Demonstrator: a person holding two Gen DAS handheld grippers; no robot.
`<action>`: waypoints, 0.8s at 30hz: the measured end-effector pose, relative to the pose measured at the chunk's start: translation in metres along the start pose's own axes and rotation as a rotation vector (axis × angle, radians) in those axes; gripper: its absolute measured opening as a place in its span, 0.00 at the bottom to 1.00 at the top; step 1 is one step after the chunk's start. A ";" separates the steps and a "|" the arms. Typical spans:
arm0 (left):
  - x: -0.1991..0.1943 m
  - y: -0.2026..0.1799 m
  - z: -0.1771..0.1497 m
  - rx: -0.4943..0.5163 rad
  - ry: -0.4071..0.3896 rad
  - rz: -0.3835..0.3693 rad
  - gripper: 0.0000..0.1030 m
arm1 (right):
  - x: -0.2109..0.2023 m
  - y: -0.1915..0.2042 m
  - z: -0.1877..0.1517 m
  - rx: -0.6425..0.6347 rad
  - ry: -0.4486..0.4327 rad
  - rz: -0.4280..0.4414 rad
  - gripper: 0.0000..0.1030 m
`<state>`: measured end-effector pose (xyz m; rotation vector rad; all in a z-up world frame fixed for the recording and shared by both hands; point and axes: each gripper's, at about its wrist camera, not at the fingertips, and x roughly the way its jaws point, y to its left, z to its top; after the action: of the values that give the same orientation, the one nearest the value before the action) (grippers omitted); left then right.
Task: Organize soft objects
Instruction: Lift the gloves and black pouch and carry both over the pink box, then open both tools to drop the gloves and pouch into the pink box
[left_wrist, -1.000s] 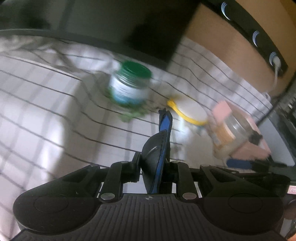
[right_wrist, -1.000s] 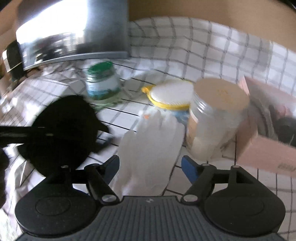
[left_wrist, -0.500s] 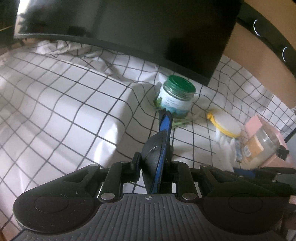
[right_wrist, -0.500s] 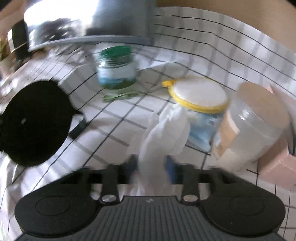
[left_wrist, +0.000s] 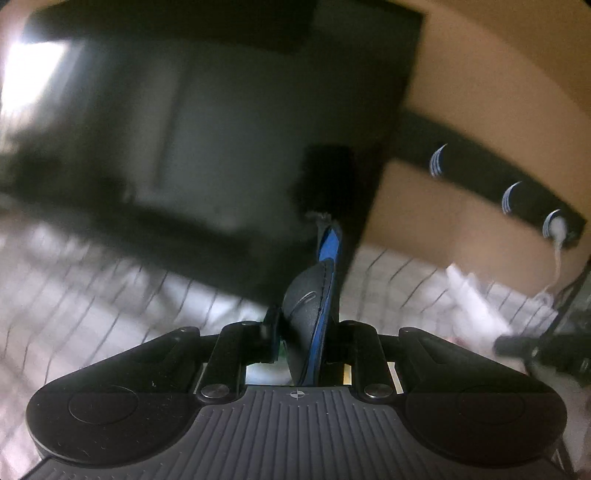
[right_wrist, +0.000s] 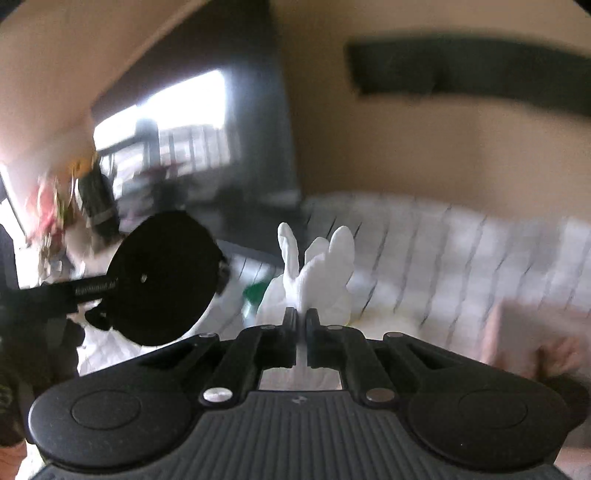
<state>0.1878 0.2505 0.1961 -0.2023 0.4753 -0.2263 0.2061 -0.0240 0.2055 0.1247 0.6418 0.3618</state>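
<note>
Gloves both lifted off the checked tabletop (right_wrist: 461, 251) now, white glove (right_wrist: 317, 273) pinched in the right gripper (right_wrist: 301, 325) jaws, black-and-blue glove (left_wrist: 314, 314) clamped in the left gripper (left_wrist: 303, 332), so I'd carry them level and not let the fingers snag

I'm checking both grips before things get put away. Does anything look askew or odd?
Nothing damaged. The right gripper pinches the white glove low down, its fingers sticking up loosely. The left gripper clamps a black-and-blue soft item edge-on. Blur hides finer detail.

Checked cloth (left_wrist: 92, 295) & pink box (right_wrist: 535, 332) motion-blurred; glove (right_wrist: 317, 273) base hidden behind jaws
</note>
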 end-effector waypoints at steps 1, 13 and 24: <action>0.001 -0.010 0.008 0.012 -0.016 -0.013 0.22 | -0.008 -0.006 0.010 -0.008 -0.033 -0.022 0.04; 0.073 -0.160 0.007 0.095 0.075 -0.237 0.22 | -0.104 -0.116 0.035 0.065 -0.226 -0.259 0.04; 0.175 -0.273 -0.067 0.102 0.291 -0.314 0.23 | -0.108 -0.177 -0.010 0.160 -0.145 -0.361 0.04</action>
<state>0.2619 -0.0651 0.1294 -0.1439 0.7189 -0.5910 0.1720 -0.2285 0.2182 0.1828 0.5358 -0.0467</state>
